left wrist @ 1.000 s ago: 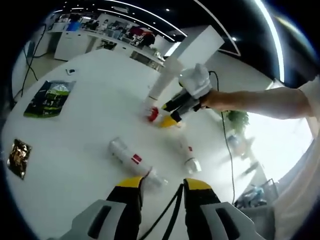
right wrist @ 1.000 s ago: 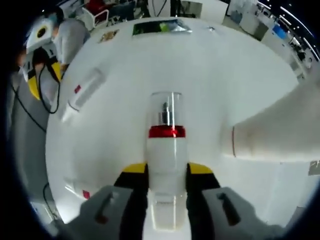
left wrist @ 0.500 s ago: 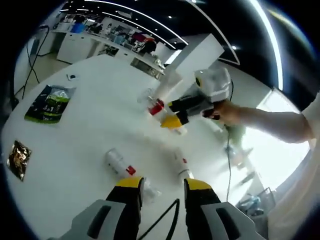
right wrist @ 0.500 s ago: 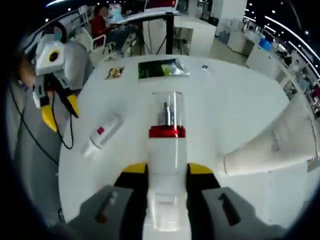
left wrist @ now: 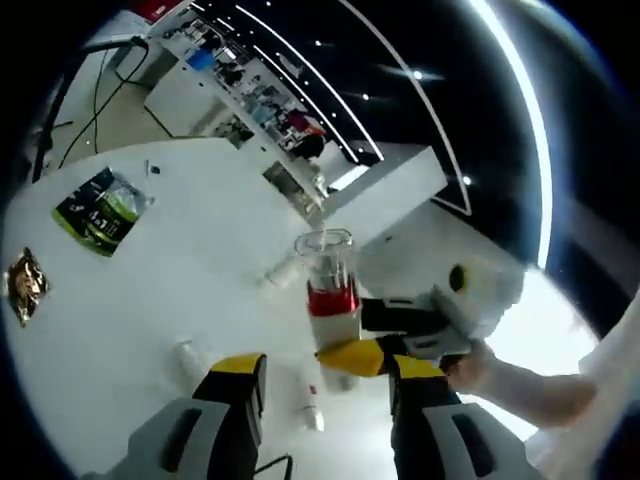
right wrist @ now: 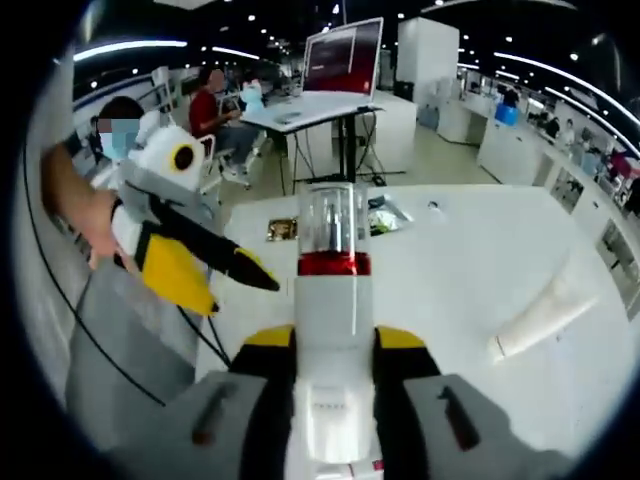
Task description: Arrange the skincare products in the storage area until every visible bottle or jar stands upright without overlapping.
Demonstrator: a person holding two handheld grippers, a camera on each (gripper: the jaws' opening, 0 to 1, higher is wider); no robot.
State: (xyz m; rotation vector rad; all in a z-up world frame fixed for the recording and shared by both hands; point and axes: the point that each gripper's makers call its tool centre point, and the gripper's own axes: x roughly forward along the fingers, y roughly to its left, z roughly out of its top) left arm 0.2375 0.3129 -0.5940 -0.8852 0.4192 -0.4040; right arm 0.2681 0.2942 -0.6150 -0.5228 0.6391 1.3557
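Observation:
A white pump bottle (right wrist: 335, 300) with a red band and a clear cap stands upright between my right gripper's jaws (right wrist: 333, 345), which are shut on its body. In the left gripper view the same bottle (left wrist: 328, 290) hangs above the table, with the right gripper (left wrist: 338, 335) coming in from the right. My left gripper (left wrist: 320, 370) is open with nothing between its jaws, just below that bottle. The left gripper (right wrist: 258, 275) also shows at the left of the right gripper view. A small white bottle (left wrist: 310, 405) and another one (left wrist: 187, 352) lie flat on the white table (left wrist: 150, 290).
A long white tube (right wrist: 545, 315) lies on its side on the table's right part. A green packet (left wrist: 98, 205) and a gold packet (left wrist: 22, 285) lie near the far edge. Desks, a monitor and seated people are beyond the table.
The right gripper has carried the bottle up off the table and closer to the left gripper. Both cameras have tilted upward, and the left jaws stand slightly wider apart.

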